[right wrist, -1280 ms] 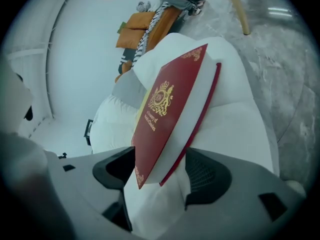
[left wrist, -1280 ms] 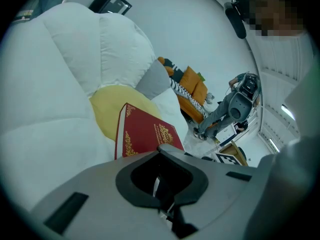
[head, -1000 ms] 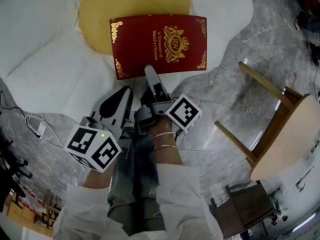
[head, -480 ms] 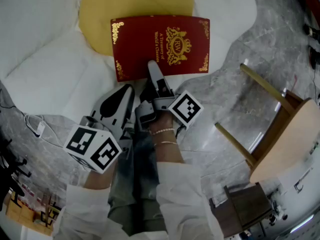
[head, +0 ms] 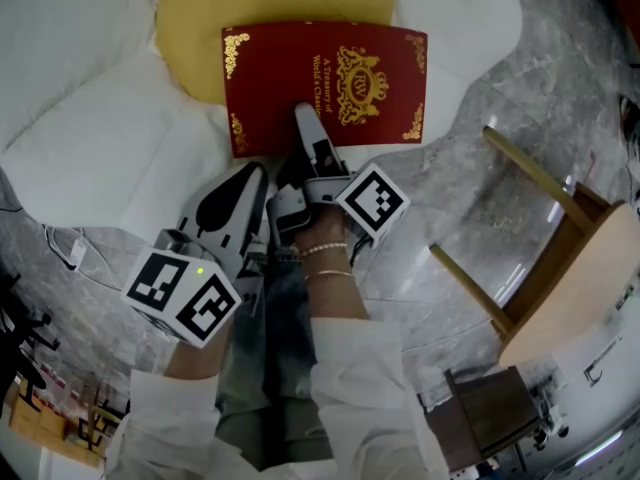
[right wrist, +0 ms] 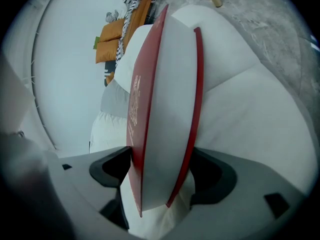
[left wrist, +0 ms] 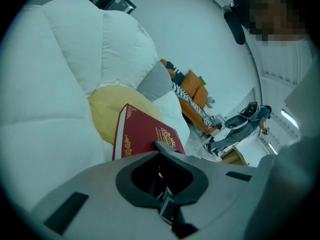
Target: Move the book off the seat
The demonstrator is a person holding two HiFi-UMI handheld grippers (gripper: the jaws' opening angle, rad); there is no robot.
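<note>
A red book (head: pixel 330 83) with gold print lies flat on the white seat (head: pixel 100 128), partly over a yellow cushion (head: pixel 220 18). My right gripper (head: pixel 303 133) reaches over the book's near edge. In the right gripper view the book (right wrist: pixel 167 99) stands edge-on between the two jaws of the right gripper (right wrist: pixel 162 169). The jaws have just been opening, and they straddle the covers without a clear squeeze. My left gripper (head: pixel 248 183) hangs just short of the seat's front edge, jaws together and empty. From the left gripper (left wrist: pixel 160 146), the book (left wrist: pixel 145 134) lies just ahead.
A wooden chair (head: pixel 570 268) stands on the grey marble floor (head: pixel 480 178) to the right. A white cable (head: pixel 70 248) lies on the floor at the left. A dark wooden box (head: pixel 500 408) sits at the lower right.
My right gripper has slid a little further over the book's near edge. The left gripper has stayed where it was. The book still lies flat on the seat.
</note>
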